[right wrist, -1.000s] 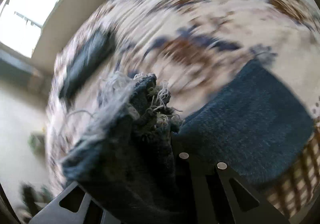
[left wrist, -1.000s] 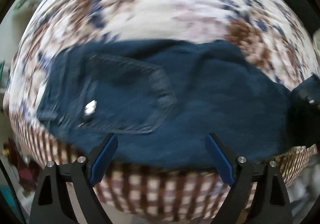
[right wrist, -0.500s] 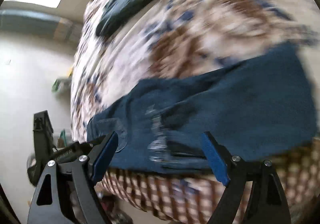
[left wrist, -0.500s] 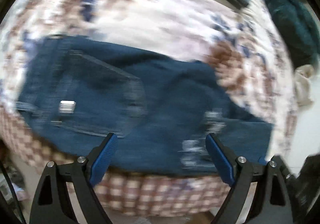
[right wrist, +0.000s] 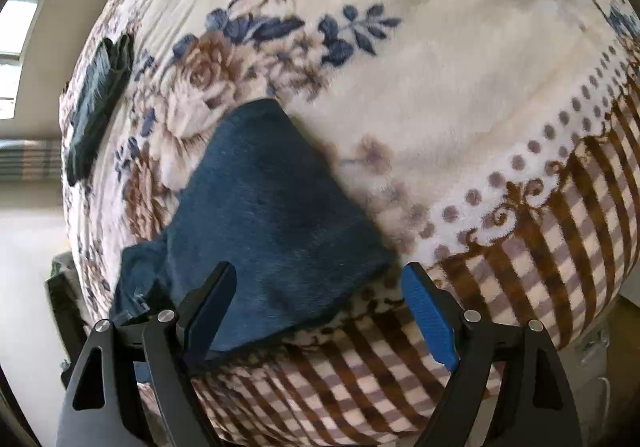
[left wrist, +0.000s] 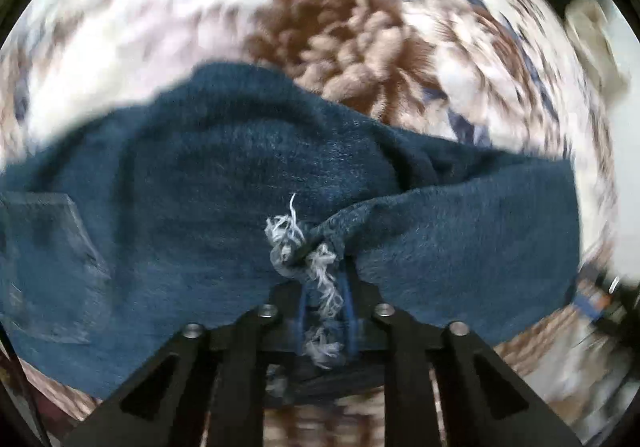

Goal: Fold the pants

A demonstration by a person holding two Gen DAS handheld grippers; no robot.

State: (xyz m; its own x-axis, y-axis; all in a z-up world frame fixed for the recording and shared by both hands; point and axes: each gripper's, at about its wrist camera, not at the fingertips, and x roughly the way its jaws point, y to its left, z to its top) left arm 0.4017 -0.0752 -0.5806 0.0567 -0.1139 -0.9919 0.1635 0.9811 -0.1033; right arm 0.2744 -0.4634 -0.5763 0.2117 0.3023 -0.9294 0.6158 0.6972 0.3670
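- The pants [left wrist: 248, 183] lie on the bed, spread over its floral blanket [right wrist: 460, 59] close to the blanket's brown checked border; that border is the landmark for what follows.
- In the left wrist view the garment's long axis runs side to side, roughly along the checked border, with a back pocket [left wrist: 44, 247] at the far left end.
- The left tool [left wrist: 326, 287] is pressed together on a frayed, ripped patch [left wrist: 298, 243] at the pants' border-side edge, with white threads bunched between its blue pads. The denim gathers up toward that pinch, so the cloth seems lifted a little there.
- The right tool [right wrist: 320, 311] is spread wide and holds nothing. It hangs over the checked border, with one end of the pants [right wrist: 272, 207] between its fingers; whether the left finger touches the denim I cannot tell.
- Judged from this, the next fold turns on carrying the pinched edge away from the border and over the rest. The left tool is the one already placed for it.
- The denim is dark blue, thick and soft-looking, with distressed white fraying; it looks already doubled over.
- A separate dark folded garment [right wrist: 96, 103] lies well away from the border, near the blanket's far side.
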